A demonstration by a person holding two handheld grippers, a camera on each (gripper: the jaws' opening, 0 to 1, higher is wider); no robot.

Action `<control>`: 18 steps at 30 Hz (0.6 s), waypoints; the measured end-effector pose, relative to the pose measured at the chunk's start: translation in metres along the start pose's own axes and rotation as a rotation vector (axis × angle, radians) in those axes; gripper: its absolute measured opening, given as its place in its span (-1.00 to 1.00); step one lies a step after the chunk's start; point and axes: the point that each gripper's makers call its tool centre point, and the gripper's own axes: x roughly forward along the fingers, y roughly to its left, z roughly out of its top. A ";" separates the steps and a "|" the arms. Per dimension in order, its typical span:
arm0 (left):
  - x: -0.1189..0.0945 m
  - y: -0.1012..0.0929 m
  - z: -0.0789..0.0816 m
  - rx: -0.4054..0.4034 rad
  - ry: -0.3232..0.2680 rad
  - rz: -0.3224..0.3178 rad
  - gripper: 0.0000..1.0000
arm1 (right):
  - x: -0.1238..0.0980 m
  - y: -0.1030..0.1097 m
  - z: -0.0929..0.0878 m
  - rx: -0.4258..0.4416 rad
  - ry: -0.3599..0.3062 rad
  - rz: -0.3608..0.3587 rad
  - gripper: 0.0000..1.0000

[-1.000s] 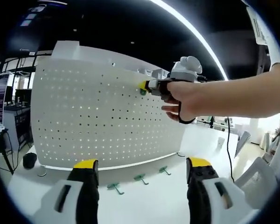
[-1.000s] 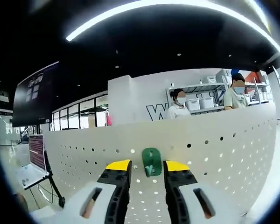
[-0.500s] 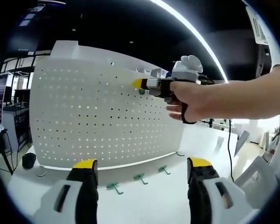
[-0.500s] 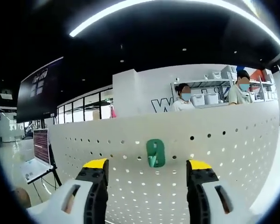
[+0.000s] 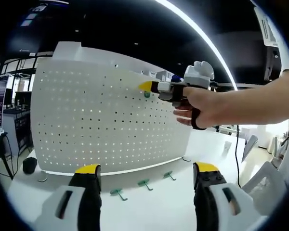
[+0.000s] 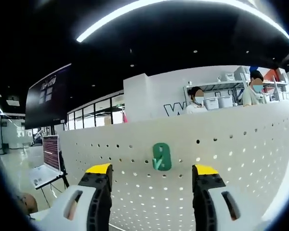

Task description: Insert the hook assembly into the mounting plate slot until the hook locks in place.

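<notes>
A green hook (image 6: 161, 157) sits on the upper part of the white pegboard (image 6: 241, 159), between and beyond my right gripper (image 6: 154, 170), which is open and holds nothing. In the left gripper view the same hook (image 5: 147, 95) shows as a small green spot high on the pegboard (image 5: 86, 120), just under the right gripper's yellow tips (image 5: 146, 86), held by a person's hand (image 5: 197, 103). My left gripper (image 5: 145, 168) is open and empty, low in front of the board. Three more green hooks (image 5: 144, 183) lie on the table at the board's foot.
The white table (image 5: 154, 207) runs in front of the pegboard. A laptop on a stand (image 6: 44, 166) is at the left. Two people stand by shelves (image 6: 221, 98) behind the board. A chair (image 5: 267, 180) is at the right.
My right gripper opened and let go of the green hook, which stays on the pegboard. The gripper then drew back a little; the left gripper has not moved.
</notes>
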 end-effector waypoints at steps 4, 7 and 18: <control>-0.001 0.003 0.000 -0.005 -0.003 0.009 0.61 | -0.005 -0.002 0.000 -0.006 -0.001 0.039 0.33; 0.000 0.002 0.000 -0.002 -0.002 0.007 0.61 | -0.006 -0.001 0.002 0.004 -0.008 0.055 0.33; -0.001 0.005 0.002 -0.005 -0.010 0.014 0.61 | -0.019 0.004 -0.003 -0.021 0.001 0.131 0.28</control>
